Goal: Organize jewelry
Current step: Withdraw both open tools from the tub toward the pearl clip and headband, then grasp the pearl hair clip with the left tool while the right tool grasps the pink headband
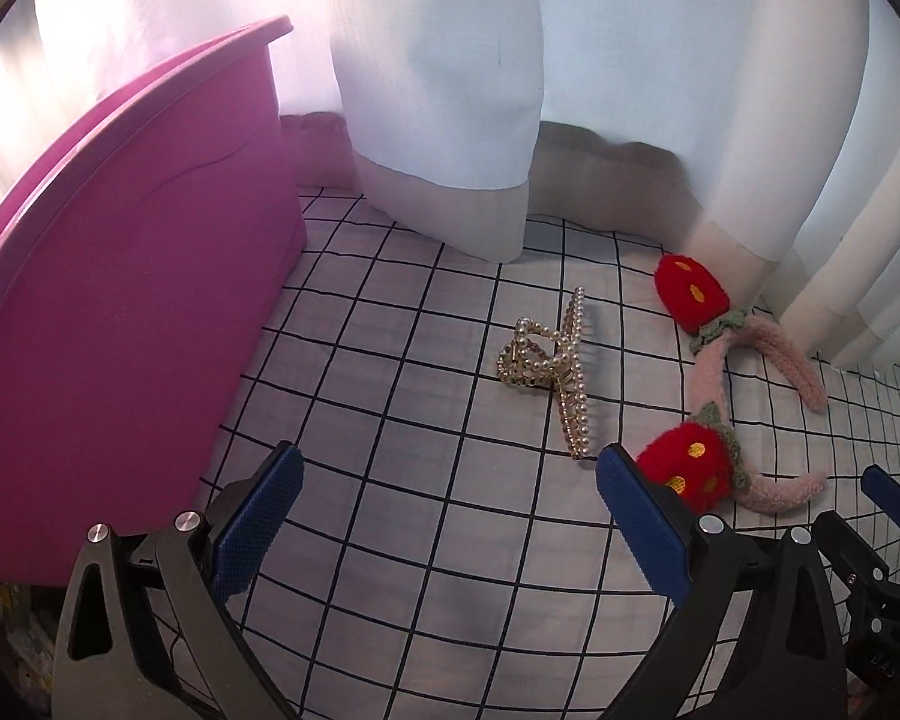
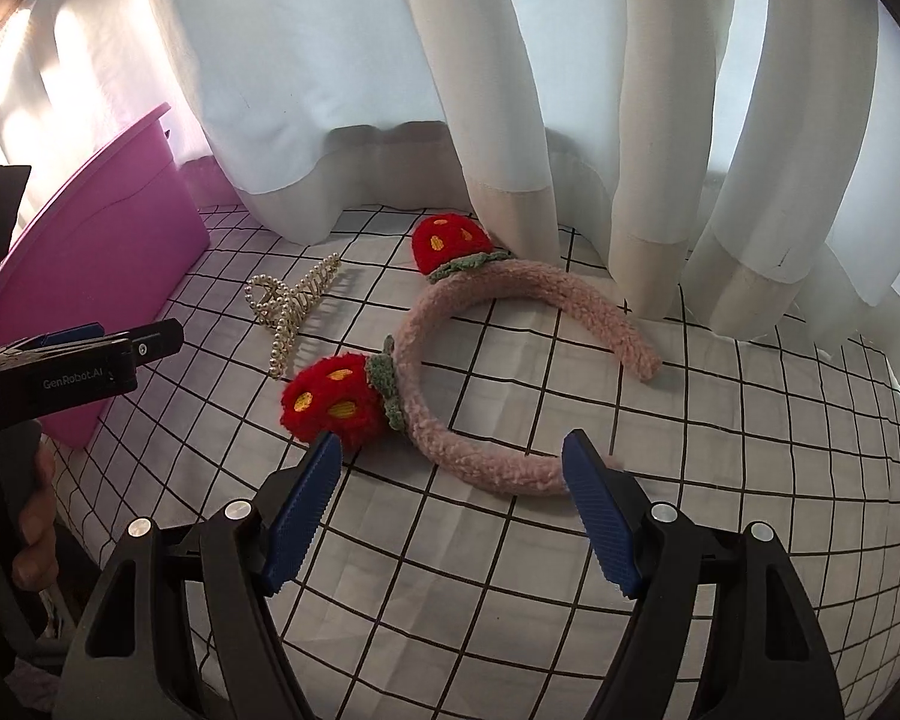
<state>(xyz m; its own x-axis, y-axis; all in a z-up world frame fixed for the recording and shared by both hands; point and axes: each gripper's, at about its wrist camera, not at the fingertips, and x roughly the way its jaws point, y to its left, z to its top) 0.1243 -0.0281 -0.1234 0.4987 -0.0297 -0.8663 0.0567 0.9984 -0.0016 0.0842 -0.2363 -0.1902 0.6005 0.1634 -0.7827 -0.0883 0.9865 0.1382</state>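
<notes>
A pearl hair claw clip (image 1: 555,366) lies on the grid-patterned cloth, also in the right wrist view (image 2: 288,306). A fuzzy pink headband with two red strawberries (image 2: 450,360) lies to its right, also in the left wrist view (image 1: 720,396). A magenta box (image 1: 120,312) stands at the left, also in the right wrist view (image 2: 102,276). My left gripper (image 1: 450,486) is open and empty, short of the clip. My right gripper (image 2: 453,468) is open, its tips on either side of the headband's near end, just short of it.
White curtains (image 1: 450,90) hang at the back and reach the cloth (image 2: 510,570). The left gripper's body (image 2: 60,366) and the hand holding it show at the left of the right wrist view.
</notes>
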